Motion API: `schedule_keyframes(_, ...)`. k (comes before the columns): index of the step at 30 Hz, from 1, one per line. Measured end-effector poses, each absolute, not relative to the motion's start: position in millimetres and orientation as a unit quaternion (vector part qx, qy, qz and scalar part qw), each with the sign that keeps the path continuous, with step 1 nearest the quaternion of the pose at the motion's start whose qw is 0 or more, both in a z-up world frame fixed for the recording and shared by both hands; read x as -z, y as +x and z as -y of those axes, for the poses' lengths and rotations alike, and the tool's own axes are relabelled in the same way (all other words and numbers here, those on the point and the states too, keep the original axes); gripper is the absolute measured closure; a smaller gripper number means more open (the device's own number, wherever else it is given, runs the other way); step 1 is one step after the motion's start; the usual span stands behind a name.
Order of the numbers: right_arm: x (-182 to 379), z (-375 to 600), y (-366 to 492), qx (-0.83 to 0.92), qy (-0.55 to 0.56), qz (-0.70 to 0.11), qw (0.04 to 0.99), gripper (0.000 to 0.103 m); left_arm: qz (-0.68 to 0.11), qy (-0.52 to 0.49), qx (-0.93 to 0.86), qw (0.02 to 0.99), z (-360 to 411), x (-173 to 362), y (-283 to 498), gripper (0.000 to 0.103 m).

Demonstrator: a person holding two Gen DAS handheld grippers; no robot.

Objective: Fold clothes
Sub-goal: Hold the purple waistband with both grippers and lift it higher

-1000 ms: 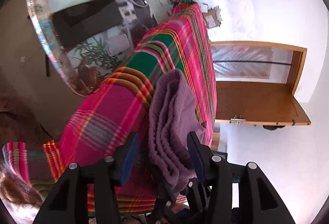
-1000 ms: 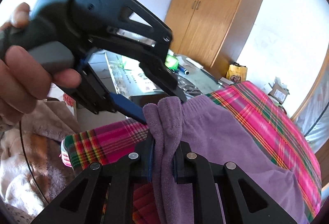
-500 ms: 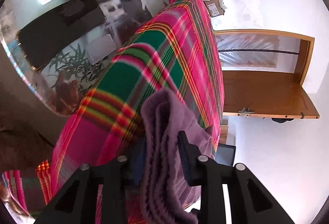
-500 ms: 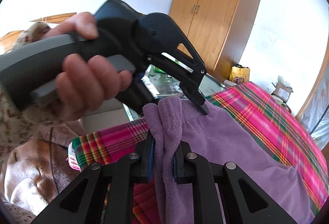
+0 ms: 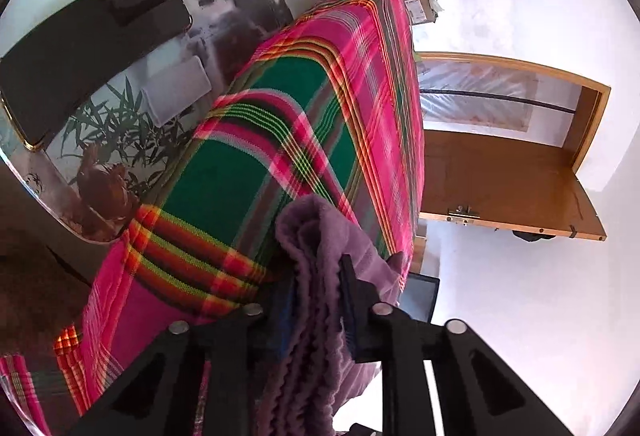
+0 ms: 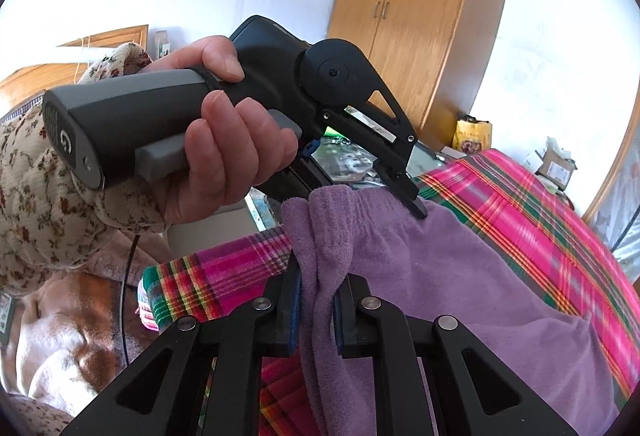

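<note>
My purple fleece garment [image 6: 460, 276] lies spread over the pink-and-green plaid cloth [image 5: 280, 140]. My left hand [image 6: 224, 140] angles its left gripper [image 5: 316, 296] downward, jaws closing on a bunched fold. My right gripper [image 6: 318, 300] pinches the neighbouring fold, nearly closed.

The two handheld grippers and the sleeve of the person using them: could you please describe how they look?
Each gripper, left gripper and right gripper, has matte black angular fingers with triangular cut-outs, silver rivets and blue pads. In the right wrist view the left one shows a pistol-style body: grey handle with a white ring logo, grey trigger, black round-hubbed housing. The sleeve is cream ribbed fabric with a small brown floral print; a thin dark cable hangs beneath.
</note>
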State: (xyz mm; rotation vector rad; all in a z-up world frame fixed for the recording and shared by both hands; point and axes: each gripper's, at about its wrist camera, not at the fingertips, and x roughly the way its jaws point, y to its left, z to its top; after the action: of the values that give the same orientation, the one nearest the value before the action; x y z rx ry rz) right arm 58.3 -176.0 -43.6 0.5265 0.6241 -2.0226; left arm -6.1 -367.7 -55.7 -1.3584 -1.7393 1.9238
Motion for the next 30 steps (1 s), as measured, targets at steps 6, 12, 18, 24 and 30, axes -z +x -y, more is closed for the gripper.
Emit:
schedule_keyframes(6,45,179,59,0.822,0.21,-0.249,0.466,0.093,0.572,-0.44,-0.686,0.093,375,47,0,0.088)
schedule_keyframes(12,54,191,56,0.813,0.228,-0.256,0.47,0.093,0.579,-0.449,-0.674,0.093,378,55,-2,0.088)
schedule_keyframes(18,53,193,51,0.814,0.232,-0.242,0.475,0.093,0.573,-0.457,-0.675,0.086,379,51,-8,0.088)
schedule_keyframes(24,50,185,41,0.813,0.253,-0.192,0.488,0.093,0.572,-0.456,-0.678,0.079,377,47,-5,0.088)
schedule_keyframes(30,45,179,38,0.815,0.255,-0.163,0.494,0.093,0.563,-0.453,-0.687,0.071,373,36,-3,0.088)
